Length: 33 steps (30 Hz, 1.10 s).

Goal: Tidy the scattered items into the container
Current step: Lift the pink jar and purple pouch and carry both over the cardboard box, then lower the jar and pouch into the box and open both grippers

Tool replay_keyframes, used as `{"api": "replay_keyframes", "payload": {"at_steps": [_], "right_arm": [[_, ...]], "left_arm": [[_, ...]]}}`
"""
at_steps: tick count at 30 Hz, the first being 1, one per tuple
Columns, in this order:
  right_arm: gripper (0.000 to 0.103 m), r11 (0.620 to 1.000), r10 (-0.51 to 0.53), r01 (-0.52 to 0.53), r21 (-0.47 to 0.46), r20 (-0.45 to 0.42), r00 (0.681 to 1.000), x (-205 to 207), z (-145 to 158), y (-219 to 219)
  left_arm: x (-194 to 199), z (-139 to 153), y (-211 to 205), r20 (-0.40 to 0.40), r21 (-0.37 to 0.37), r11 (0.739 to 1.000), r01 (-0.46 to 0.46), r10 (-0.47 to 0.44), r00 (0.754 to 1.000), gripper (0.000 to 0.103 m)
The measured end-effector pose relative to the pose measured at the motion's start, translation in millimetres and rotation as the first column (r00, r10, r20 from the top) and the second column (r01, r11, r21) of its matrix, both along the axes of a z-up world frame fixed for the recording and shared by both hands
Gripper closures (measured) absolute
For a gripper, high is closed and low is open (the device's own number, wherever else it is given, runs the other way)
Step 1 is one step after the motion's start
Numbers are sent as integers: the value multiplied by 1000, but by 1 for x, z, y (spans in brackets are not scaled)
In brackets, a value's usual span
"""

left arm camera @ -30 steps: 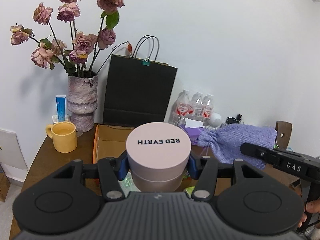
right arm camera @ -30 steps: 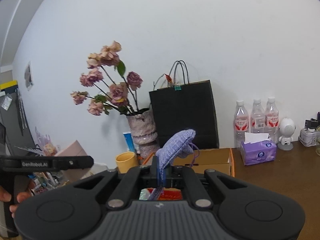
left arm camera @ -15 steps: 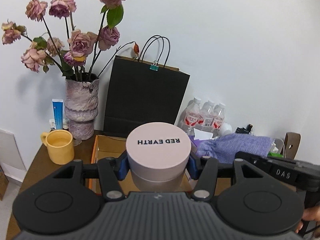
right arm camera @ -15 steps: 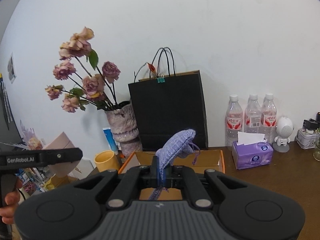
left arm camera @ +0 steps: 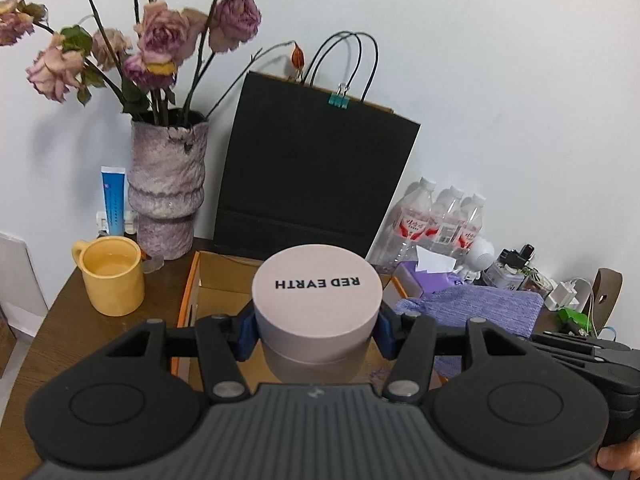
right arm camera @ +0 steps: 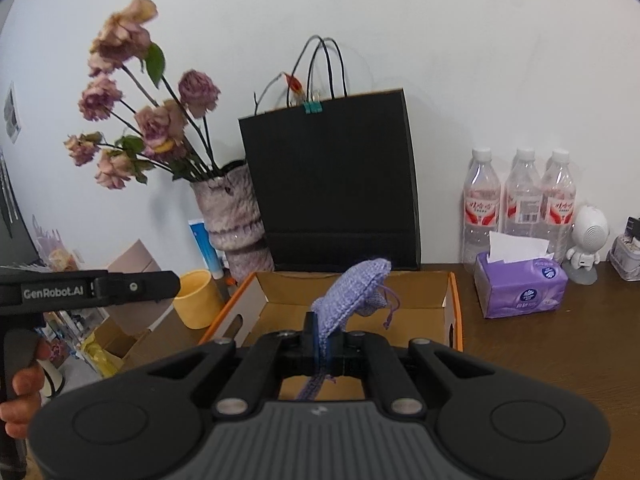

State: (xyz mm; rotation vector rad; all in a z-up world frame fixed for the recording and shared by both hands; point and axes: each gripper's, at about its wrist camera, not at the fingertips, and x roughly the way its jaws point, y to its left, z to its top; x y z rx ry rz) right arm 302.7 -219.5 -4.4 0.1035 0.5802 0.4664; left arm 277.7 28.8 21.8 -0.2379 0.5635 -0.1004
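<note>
- The left gripper has its blue pads pressed on both sides of a round pink jar, smooth, flat-lidded, printed with dark letters, held over the near part of the cardboard box.
- The right gripper is clenched tight on a purple knitted pouch, which stands up limp from the jaws, its drawstring dangling, in front of the open box.
- Only the right view shows the box's bare brown floor, its orange-edged walls and a hand-hole in the right wall; the jar hides most of this in the left view.
- Only the right view shows the purple tissue box plainly, well apart on the wooden table.
- The yellow mug stands just left of the box; a rough stone-like vase and a black paper bag crowd its far edge.
</note>
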Motion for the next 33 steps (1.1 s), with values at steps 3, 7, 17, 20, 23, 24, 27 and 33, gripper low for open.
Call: {"api": "replay_keyframes", "payload": {"at_steps": [3,7,17,20,23,24,27,33], "right_arm": [[101,1000,2,-2,-5,-16,1000,15,-9,5],[101,1000,3,-4,-16,-40,999,35,-22,11],[101,998,-2,-5,-55,-119,993,92,-66,26],[101,997,-15,5,-73,-142,990,109,-79,30],[101,996,-32,17,-91,-167,985,128,-92,33],[101,995,-38,21,-94,-177,984,134,-96,33],[101,995,-52,32,-98,-206,977,148,-107,33],[101,993,-57,31,-115,-236,970,156,-122,36]], "left_arm": [[13,-8,-4,-10,11,1000,2,-2,1000,47],[29,-20,-9,-19,29,1000,2,-2,1000,47],[83,-59,-16,-76,82,997,-13,19,997,47],[104,-75,-17,-108,109,994,-16,28,994,47],[124,-95,-16,-158,121,992,-22,41,987,47],[130,-101,-16,-174,125,992,-23,44,984,47],[147,-120,-15,-220,140,990,-24,54,974,47],[168,-146,-12,-277,171,984,-44,91,956,47]]}}
